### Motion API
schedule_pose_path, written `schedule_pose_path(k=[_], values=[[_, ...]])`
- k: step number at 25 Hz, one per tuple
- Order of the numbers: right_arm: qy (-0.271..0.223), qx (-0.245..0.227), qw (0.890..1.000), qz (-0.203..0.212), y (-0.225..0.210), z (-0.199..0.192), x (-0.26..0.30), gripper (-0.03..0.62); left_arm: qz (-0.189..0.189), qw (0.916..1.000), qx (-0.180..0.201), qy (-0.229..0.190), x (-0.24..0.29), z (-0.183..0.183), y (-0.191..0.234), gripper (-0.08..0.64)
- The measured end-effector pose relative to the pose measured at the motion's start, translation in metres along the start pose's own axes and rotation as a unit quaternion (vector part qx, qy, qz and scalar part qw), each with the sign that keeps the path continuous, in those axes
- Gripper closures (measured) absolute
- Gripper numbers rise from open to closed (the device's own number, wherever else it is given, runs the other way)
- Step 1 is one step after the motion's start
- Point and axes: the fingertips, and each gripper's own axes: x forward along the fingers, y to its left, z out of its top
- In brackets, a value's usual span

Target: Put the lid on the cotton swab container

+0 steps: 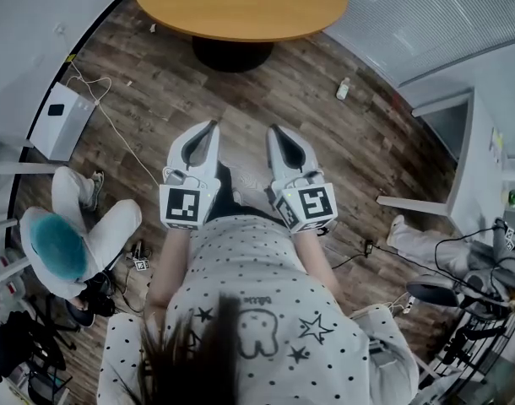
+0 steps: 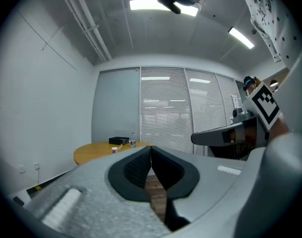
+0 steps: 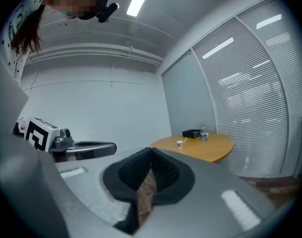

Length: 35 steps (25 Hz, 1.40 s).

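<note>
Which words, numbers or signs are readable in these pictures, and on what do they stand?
No text is surely readable.
Shirt: small print above the drawing, too blurred.
Left gripper and right gripper: square coded markers on their cubes, no words.

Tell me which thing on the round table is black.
The flat box; the small white pot and the small bottle near it are pale.

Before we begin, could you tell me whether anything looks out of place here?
A small white object lies alone on the wooden floor right of the round table, as if dropped. A loose white cable trails across the floor at the left.
</note>
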Motion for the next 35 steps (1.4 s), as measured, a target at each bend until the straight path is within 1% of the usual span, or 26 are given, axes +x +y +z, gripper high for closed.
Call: schedule_pose_path(k=[4, 7, 14, 19, 26, 30, 35], values=[[0.009, 0.002, 1.000, -0.014, -0.015, 0.002, 0.036, 0.588, -0.002, 1.0000, 0.000, 0.003, 0.030, -0.005, 0.027, 0.548], [0.015, 0.004, 1.000, -0.023, -0.026, 0.009, 0.068, 0.588, -0.006, 1.0000, 0.000, 0.006, 0.058, -0.002, 0.052, 0.549], [0.021, 0.002, 0.999, -0.031, -0.041, 0.029, 0.143, 0.588, -0.008, 0.9999, -0.011, 0.001, 0.110, 0.012, 0.115, 0.549], [0.024, 0.006, 0.999, -0.036, -0.046, 0.031, 0.183, 0.588, -0.014, 0.9998, -0.012, 0.002, 0.133, 0.009, 0.146, 0.549], [0.017, 0.008, 0.999, -0.045, -0.049, 0.037, 0.215, 0.588, -0.017, 0.9998, -0.010, 0.008, 0.151, 0.001, 0.179, 0.551], [0.009, 0.008, 0.998, -0.054, -0.051, 0.044, 0.220, 0.588, -0.021, 0.9996, -0.015, 0.010, 0.156, -0.002, 0.184, 0.551], [0.008, 0.013, 0.997, -0.071, -0.066, 0.045, 0.224, 0.589, -0.023, 0.9995, -0.017, 0.013, 0.166, -0.007, 0.188, 0.551]])
